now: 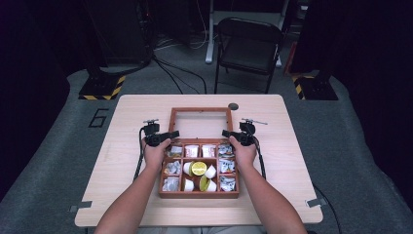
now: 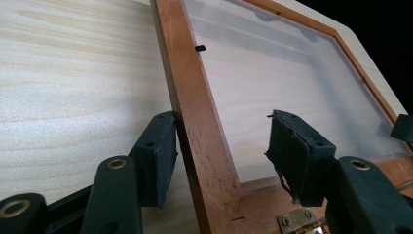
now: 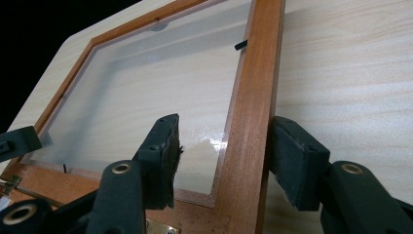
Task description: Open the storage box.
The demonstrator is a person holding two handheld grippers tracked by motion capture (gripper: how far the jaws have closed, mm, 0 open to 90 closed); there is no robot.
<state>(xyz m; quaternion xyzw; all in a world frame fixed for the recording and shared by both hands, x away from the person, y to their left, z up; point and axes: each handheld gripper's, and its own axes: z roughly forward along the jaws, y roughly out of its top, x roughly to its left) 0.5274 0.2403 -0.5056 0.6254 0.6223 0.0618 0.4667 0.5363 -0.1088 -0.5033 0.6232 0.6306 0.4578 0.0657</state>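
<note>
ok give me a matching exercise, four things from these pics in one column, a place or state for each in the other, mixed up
Things:
1. lid
2. left claw
3. folding chair
4. lime-green capsule

Places or states:
A. on the floor beyond the table's far edge
B. in the box's middle compartment
C. lying open and flat on the table behind the box
D. jaws on either side of the lid's wooden side rail

Pairs: 1-C, 2-D, 3-A, 4-B
</note>
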